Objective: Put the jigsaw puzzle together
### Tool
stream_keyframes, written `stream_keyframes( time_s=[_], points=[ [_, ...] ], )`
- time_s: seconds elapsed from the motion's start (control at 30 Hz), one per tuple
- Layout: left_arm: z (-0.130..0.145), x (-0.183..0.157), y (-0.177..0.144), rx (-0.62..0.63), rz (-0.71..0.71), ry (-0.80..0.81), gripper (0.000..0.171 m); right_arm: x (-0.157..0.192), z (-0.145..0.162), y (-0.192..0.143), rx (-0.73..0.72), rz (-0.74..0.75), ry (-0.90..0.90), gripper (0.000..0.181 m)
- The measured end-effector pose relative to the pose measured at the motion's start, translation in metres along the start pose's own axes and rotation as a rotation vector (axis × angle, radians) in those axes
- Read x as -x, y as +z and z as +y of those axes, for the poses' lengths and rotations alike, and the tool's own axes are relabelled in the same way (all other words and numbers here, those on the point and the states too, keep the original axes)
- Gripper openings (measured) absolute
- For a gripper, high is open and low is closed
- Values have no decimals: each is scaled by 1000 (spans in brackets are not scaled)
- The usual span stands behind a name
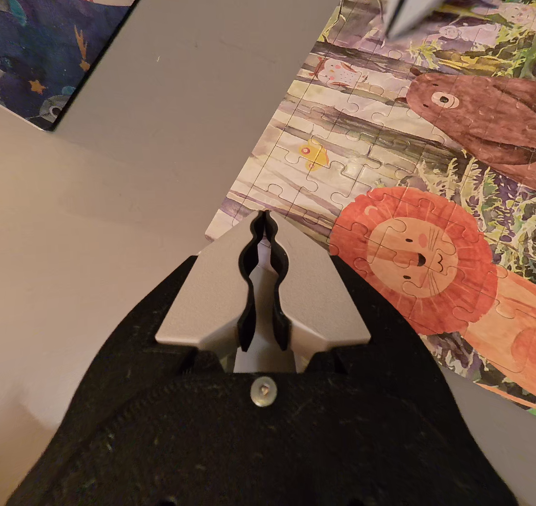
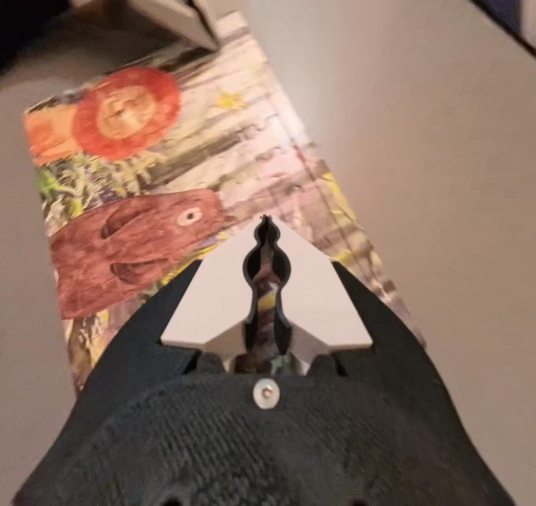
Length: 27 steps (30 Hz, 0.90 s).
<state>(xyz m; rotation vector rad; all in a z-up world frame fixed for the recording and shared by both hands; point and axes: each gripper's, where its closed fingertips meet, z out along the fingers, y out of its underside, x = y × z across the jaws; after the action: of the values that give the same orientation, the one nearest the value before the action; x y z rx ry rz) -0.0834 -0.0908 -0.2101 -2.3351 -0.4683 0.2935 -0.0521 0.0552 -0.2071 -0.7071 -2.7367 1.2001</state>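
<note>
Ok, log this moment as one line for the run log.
puzzle: assembled where visible, flat on table | left gripper: jaws shut, empty, at puzzle corner | right gripper: jaws shut, empty, over puzzle | right view blurred

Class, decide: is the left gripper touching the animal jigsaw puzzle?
Cannot tell. In the left wrist view the shut left gripper overlaps the puzzle corner, but neither contact nor a gap beneath shows.

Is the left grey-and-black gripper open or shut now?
Shut. The left grey-and-black gripper has its tips touching, nothing between them, at the animal jigsaw puzzle's corner.
</note>
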Motion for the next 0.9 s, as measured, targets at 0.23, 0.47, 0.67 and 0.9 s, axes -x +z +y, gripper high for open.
stream_keyframes(
  time_s=[0.23, 0.47, 0.67, 0.9],
  points=[
    [0, 0, 0, -1, 1, -1, 0, -44, 12, -20, 36, 241, 2, 0],
    [0, 0, 0, -2, 3, -3, 0, 21, 11, -7, 26, -112, -78, 0],
    [0, 0, -1, -2, 3, -3, 0, -5, 18, -19, 24, 2, -65, 0],
    [0, 0, -1, -4, 4, -7, 0, -1, 16, -16, 40, 15, -114, 0]
  ],
)
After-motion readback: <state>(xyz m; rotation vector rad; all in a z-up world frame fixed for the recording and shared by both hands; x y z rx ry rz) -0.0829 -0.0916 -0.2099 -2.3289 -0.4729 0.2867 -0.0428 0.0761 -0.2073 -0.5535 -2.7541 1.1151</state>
